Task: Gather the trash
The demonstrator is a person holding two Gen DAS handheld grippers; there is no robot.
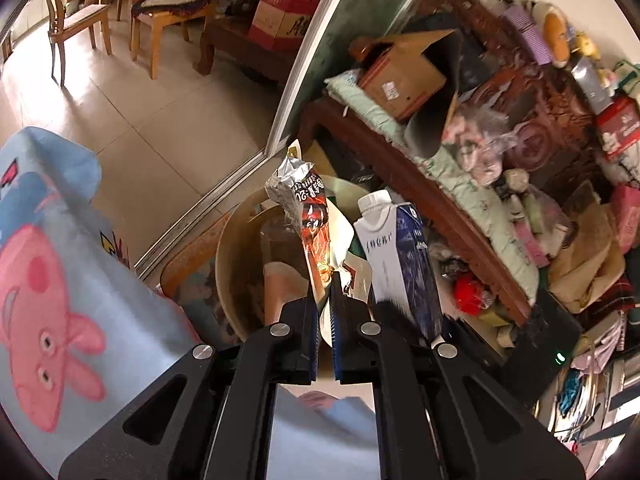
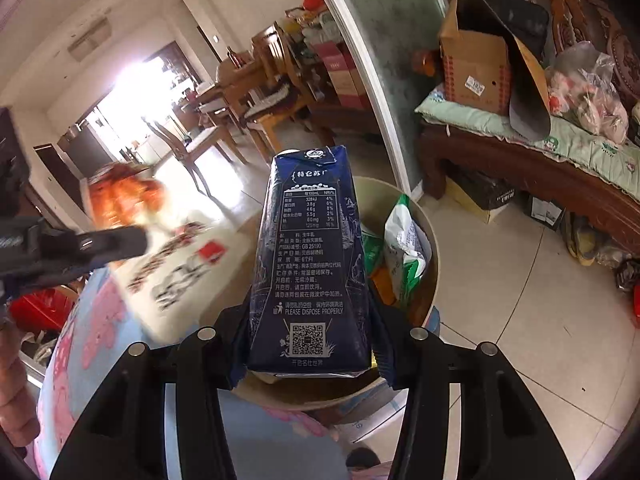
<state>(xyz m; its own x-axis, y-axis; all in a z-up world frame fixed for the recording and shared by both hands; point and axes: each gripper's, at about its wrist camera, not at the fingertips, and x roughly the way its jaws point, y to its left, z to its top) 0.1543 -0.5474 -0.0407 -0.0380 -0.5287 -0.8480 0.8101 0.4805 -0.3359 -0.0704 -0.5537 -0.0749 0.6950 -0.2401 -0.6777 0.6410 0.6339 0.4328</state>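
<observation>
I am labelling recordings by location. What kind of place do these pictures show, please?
Most likely a lived-in home, a cluttered living and dining area. A carved wooden bench with a green cushion holds a cardboard box, wooden dining chairs stand on tiled floor, and a trash bin sits nearby.

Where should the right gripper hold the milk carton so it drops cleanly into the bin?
Keep to the lower body of the milk carton, as the right gripper does now: fingers across its flat, parallel side faces, from below. The top tapers to a cap, so it would slip there. The bin lies just beyond.
</observation>
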